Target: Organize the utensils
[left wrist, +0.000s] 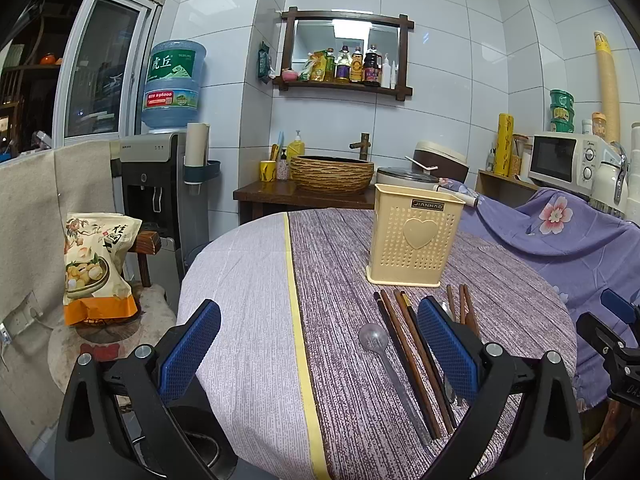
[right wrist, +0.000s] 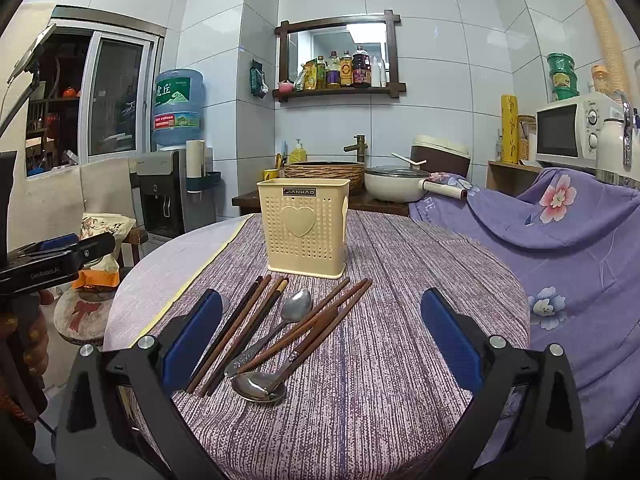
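Standing upright near the far side of the round surface [right wrist: 400, 380], the cream perforated utensil holder [right wrist: 305, 227] bears a raised heart on its front, and nothing shows above its rim. Just in front of it the utensils lie flat on the purple striped cloth. In the right wrist view, four dark wooden chopsticks [right wrist: 240, 328] lie side by side on the left, touching or nearly so. Right of them a metal spoon [right wrist: 276, 326] lies with its bowl toward the holder. Another group of brown chopsticks [right wrist: 320, 320] crosses diagonally beside it, and a second metal spoon [right wrist: 262, 386] lies with its bowl nearest the camera, its handle running up under those sticks. In the left wrist view, a clear plastic spoon [left wrist: 384, 354] lies left of the dark chopsticks.

The right gripper [right wrist: 322, 336] hovers over the near edge of the surface, jaws wide apart and holding nothing, the utensils lying between and ahead of its blue pads. The left gripper [left wrist: 318, 346] likewise has its jaws wide apart and empty, set further left; its right pad covers part of the utensils.

A purple floral cloth [right wrist: 560, 220] is draped at the right, and a snack bag [left wrist: 96, 264] sits on a stool at the left.
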Demonstrator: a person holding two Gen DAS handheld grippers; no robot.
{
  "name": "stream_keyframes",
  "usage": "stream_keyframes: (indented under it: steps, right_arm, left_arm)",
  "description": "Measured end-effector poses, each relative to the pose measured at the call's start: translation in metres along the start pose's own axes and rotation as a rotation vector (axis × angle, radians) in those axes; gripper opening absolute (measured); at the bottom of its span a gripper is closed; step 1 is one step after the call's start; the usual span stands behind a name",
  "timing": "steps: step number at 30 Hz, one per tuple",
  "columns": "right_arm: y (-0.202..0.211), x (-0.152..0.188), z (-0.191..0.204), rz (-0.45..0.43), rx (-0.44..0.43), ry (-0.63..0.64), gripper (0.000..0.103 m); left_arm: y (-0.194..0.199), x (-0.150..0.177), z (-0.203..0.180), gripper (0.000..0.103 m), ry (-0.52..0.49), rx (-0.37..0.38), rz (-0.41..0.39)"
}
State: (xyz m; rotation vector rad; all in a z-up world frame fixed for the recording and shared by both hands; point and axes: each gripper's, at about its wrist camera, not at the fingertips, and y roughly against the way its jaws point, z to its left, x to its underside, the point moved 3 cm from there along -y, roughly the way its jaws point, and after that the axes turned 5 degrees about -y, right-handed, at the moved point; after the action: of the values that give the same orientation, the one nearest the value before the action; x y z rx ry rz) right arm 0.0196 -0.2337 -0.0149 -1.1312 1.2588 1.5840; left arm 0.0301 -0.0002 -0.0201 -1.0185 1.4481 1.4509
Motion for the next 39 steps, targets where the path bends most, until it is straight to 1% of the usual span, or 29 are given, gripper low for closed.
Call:
stream_keyframes:
  steps: [12,39]
  right_arm:
    - [0.0007,0.0002,0.0002,-0.001,0.000,0.001,0.098]
    - [0.0006,0.0007,-0.0019,0.003,0.000,0.000,0.098]
  left_arm:
    - [0.0003,-0.0052,-0.0020,0.097,-0.005,0.000,0.004]
    - [0.0003,-0.0047,-0.0035,0.097,-0.006,0.000,0.008]
